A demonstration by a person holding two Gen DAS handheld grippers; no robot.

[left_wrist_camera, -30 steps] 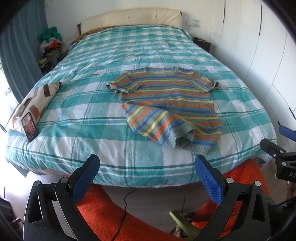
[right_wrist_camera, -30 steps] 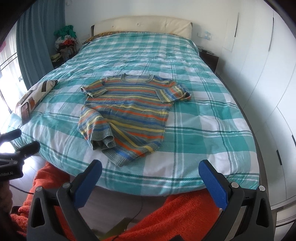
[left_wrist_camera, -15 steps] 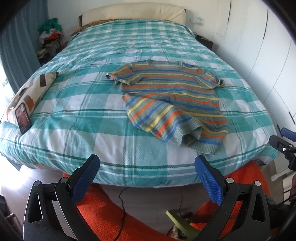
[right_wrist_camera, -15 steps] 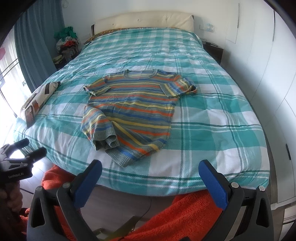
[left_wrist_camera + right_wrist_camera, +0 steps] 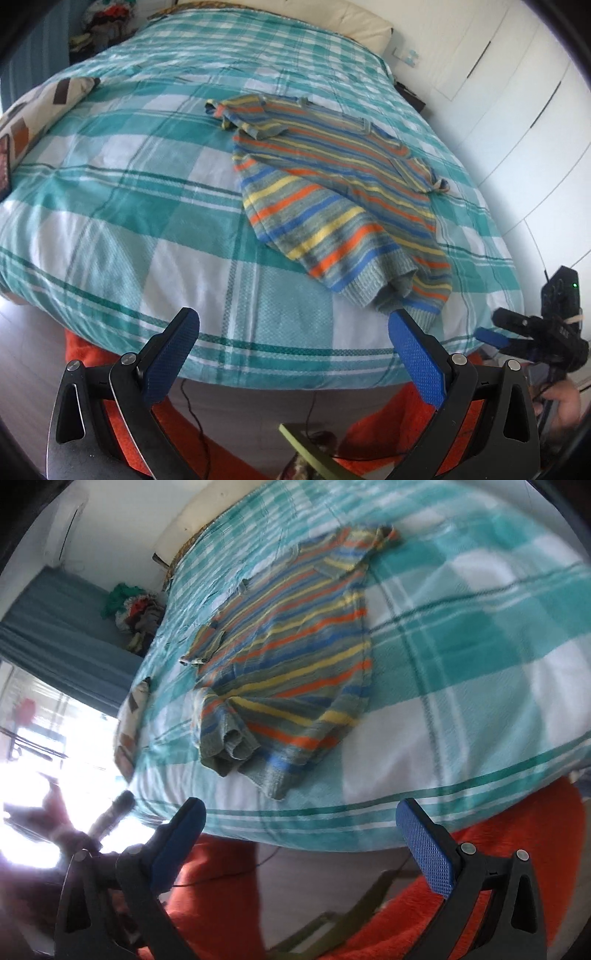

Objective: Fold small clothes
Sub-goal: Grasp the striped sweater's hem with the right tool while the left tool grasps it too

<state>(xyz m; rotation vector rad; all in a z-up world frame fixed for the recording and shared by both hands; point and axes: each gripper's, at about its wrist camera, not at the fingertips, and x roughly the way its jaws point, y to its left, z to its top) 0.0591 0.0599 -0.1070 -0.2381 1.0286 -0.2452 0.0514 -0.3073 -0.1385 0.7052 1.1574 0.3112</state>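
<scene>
A small striped knit sweater (image 5: 332, 184) in grey, orange, yellow and blue lies on the bed, its lower hem bunched and folded over near the foot edge; it also shows in the right wrist view (image 5: 284, 672). My left gripper (image 5: 295, 354) is open and empty, just short of the foot of the bed, its right finger close below the bunched hem. My right gripper (image 5: 303, 838) is open and empty, tilted, below the bed edge. The right gripper also shows at the right of the left wrist view (image 5: 532, 332).
The bed has a teal and white checked cover (image 5: 129, 206). A patterned pillow (image 5: 33, 110) lies at its left edge. An orange rug (image 5: 480, 897) covers the floor below. White wardrobe doors (image 5: 524, 92) stand on the right. A clothes pile (image 5: 133, 613) sits by the curtain.
Both grippers have moved closer to the foot of the bed and tilted. The right wrist view has rolled strongly and blurred. The sweater has not moved.
</scene>
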